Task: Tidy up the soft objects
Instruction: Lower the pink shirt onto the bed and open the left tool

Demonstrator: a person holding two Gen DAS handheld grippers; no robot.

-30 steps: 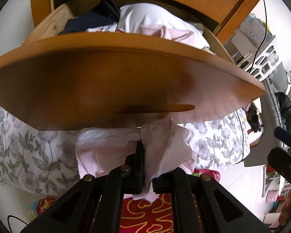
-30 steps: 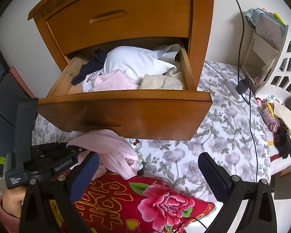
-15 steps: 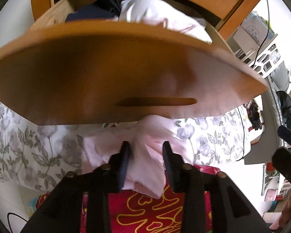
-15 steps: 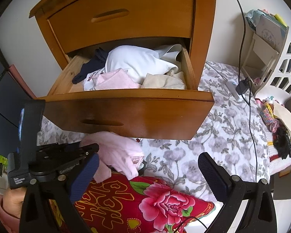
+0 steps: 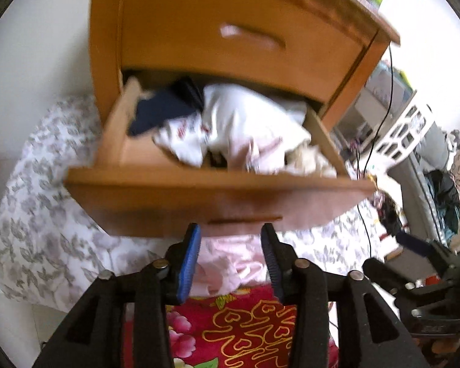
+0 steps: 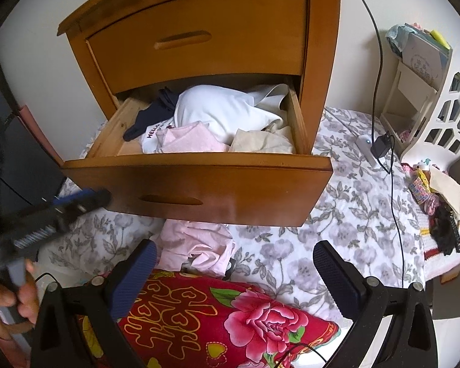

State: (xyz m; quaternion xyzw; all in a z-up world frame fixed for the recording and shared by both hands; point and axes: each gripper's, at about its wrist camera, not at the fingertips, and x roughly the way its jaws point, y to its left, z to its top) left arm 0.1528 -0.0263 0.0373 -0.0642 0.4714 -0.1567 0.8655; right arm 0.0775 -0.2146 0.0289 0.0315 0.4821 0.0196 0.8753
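1. Let go of pink garment [image 6: 196, 245] since 1 s ago; left tool [image 5: 230, 257] jaws opening, nothing pinched, lifted clear.
2. Garment now crumpled on bed [image 6: 337, 214], under open drawer [image 6: 199, 190] front, touching red pillow [image 6: 217, 322].
3. Right tool [image 6: 234, 279] spread wide, empty.
4. Prob. light, floppy, thin; grab a bunched fold near top, not an edge.

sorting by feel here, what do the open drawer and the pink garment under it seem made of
Open drawer: wood, likely glossy varnish; grain and sheen show.
Pink garment: thin soft fabric, maybe cotton; it lies crumpled in folds on the floral bedspread.
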